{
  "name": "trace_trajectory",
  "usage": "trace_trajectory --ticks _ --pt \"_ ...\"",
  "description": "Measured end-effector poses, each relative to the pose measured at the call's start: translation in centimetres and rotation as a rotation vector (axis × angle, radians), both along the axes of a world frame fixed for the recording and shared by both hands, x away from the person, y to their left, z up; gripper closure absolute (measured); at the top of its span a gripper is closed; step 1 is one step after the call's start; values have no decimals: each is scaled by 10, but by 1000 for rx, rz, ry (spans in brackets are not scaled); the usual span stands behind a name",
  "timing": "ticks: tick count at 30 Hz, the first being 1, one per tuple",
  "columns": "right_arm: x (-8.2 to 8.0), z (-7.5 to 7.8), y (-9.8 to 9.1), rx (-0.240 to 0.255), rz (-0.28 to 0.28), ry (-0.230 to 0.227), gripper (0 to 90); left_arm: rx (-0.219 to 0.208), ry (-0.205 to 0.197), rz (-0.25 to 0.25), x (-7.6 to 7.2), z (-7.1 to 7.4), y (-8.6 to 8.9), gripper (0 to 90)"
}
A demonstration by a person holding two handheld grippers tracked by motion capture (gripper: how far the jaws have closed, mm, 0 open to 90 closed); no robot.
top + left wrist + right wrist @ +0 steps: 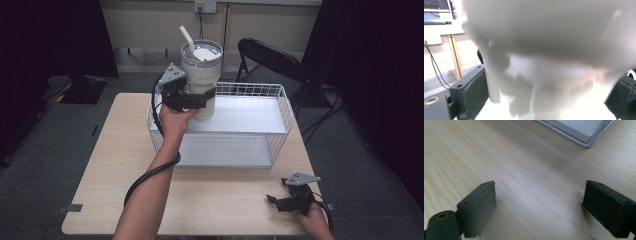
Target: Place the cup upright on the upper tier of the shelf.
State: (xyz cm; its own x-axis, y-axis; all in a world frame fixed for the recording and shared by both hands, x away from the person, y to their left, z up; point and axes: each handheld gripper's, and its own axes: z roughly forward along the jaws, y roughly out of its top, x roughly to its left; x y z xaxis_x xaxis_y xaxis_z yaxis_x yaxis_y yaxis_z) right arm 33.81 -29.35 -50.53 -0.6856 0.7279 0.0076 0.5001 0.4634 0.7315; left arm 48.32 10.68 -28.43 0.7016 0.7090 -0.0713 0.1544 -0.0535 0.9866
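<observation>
Left tongs clamped round white tumbler in wire basket, right tongs wide over bare table.

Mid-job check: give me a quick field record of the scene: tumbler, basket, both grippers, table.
tumbler: white tumbler with lid and straw, upright, at the left end of the basket
basket: white wire basket on the table's far half, with a pale flat floor
left gripper: left gripper at the tumbler's body, a jaw on either side; whether the pads press cannot be told
right gripper: right gripper low over bare wood at the near right, jaws wide apart, nothing between them
table: light wooden table
</observation>
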Motion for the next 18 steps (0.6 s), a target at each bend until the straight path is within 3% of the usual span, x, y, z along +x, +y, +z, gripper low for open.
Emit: trace_trajectory --ticks 4,7,11,13,18 --pt "0 0 0 0 0 0 106 1 15 6 -1 -4 1 58" --pt "0 0 0 0 0 0 106 78 45 20 -1 -9 -2 39" --pt "0 0 0 1 0 1 106 65 30 32 -5 -10 1 33" --pt "0 0 0 0 0 0 106 83 54 35 -5 -10 2 30" --pt "0 0 0 1 0 1 106 96 68 36 -9 -11 6 29"
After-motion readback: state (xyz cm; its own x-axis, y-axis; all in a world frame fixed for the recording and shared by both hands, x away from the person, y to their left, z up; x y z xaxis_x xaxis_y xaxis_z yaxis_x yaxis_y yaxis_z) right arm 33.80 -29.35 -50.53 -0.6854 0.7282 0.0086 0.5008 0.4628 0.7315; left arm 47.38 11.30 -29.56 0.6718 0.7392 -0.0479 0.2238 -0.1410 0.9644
